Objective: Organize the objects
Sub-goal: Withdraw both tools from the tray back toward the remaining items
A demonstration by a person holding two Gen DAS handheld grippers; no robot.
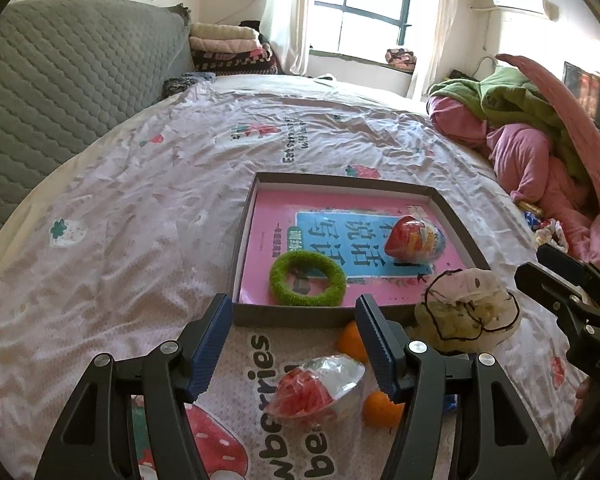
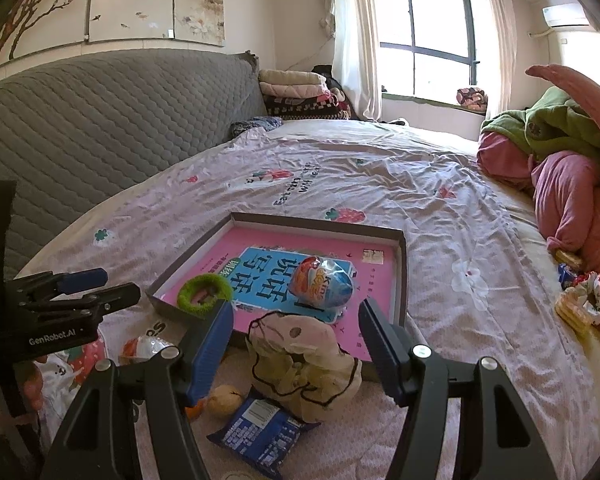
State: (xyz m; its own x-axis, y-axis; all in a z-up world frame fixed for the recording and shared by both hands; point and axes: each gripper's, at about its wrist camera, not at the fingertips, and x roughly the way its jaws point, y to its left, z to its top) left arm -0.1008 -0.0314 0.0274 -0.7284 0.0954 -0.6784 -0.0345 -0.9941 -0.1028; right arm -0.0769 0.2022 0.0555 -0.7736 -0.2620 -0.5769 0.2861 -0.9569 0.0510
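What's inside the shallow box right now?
Inside the box lie a pink book, a green hair scrunchie and a foil-wrapped toy egg, both on the book. Anything beneath the book is hidden.

Fuzzy green hair tie [image 1: 307, 279], glossy foil egg [image 1: 414, 241], wrinkled cloth bedsheet [image 1: 140, 220]

Centre frame, the grey-rimmed box [image 1: 458, 220] holds a pink book [image 1: 268, 248] with a blue title panel, a fuzzy green hair tie [image 1: 307, 284] and a red-and-blue foil egg [image 1: 414, 237] (shiny). The bedsheet [image 1: 140, 200] is pale pink with strawberry prints.
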